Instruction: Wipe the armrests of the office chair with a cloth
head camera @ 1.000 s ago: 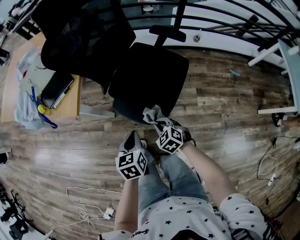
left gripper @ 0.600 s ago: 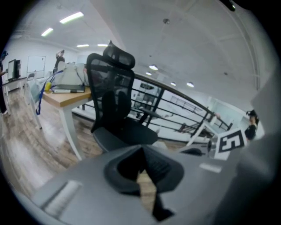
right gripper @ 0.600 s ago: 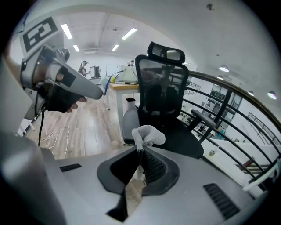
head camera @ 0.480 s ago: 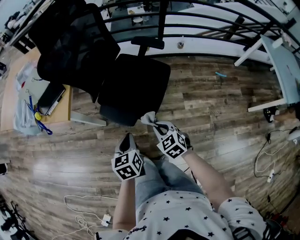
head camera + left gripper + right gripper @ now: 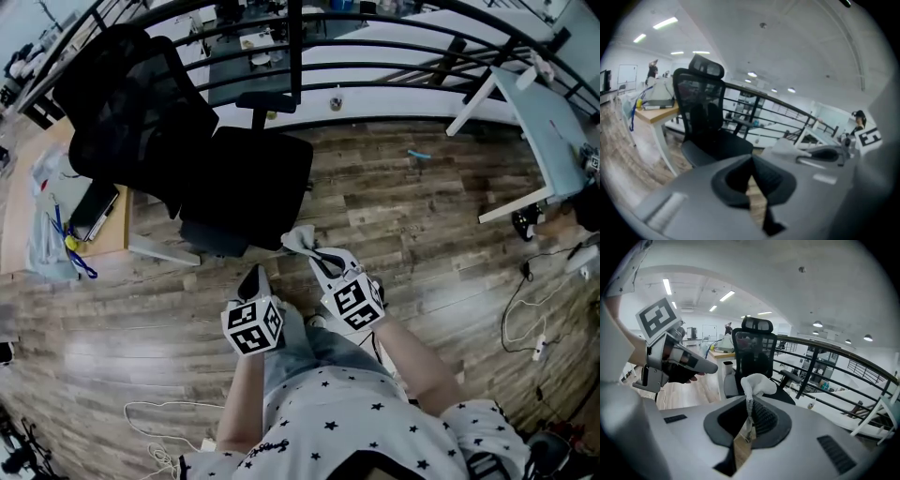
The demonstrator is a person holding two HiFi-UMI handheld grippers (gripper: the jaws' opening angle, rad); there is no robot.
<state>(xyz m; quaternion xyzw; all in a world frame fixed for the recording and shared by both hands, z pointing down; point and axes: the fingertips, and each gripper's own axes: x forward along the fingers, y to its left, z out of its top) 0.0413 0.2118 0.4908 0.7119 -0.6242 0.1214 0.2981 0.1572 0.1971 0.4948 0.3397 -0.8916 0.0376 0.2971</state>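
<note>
The cloth (image 5: pixel 299 238), in the head view, sits bunched at the right gripper (image 5: pixel 317 253) tip, near the office chair (image 5: pixel 246 183) seat's front edge. In the left gripper view, the left gripper (image 5: pixel 752 161) jaws press together, empty. In the right gripper view, the jaws pinch the cloth, with the chair beyond.

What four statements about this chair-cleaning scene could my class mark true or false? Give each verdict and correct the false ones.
1. The right gripper is shut on a pale cloth. True.
2. The cloth is pressed on an armrest. False: it is held in the air, short of the chair.
3. The office chair is black. True.
4. The left gripper grips the backrest. False: it is shut on nothing, away from the chair.
</note>
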